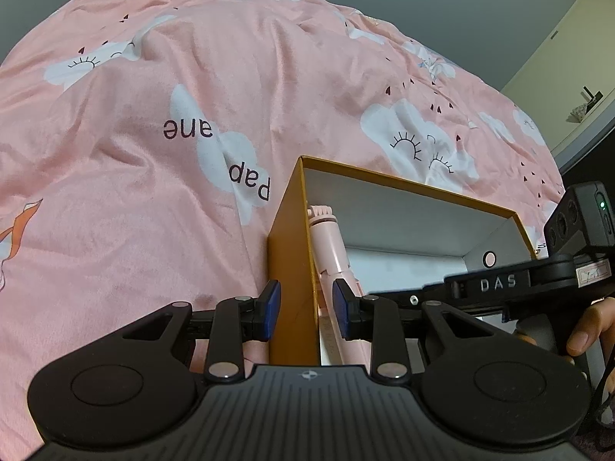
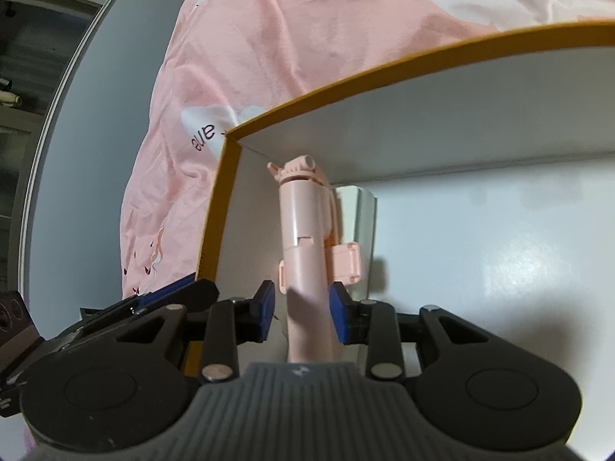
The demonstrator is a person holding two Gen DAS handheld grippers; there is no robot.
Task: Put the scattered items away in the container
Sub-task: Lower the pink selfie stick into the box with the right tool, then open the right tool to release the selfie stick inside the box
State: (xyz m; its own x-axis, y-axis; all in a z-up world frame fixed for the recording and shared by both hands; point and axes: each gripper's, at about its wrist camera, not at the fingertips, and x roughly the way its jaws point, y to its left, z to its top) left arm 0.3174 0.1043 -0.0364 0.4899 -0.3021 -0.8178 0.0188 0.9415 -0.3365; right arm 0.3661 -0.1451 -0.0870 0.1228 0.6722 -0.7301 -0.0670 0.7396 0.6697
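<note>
An orange cardboard box (image 1: 288, 253) with a white inside stands on the pink bedspread. A pink folding stick-shaped gadget (image 2: 307, 238) lies inside it along the left wall; it also shows in the left wrist view (image 1: 332, 253). My right gripper (image 2: 301, 313) is inside the box, its blue pads (image 2: 338, 315) either side of the gadget with a small gap on the left, so open. My left gripper (image 1: 306, 309) straddles the box's left wall with gaps both sides, open. The right gripper shows in the left wrist view (image 1: 499, 284).
The pink bedspread (image 1: 153, 153) with cloud prints covers the bed all around the box. A grey wall and a cream cabinet (image 1: 569, 50) are at the far right. A window or glass door (image 2: 23, 115) is at the left of the right wrist view.
</note>
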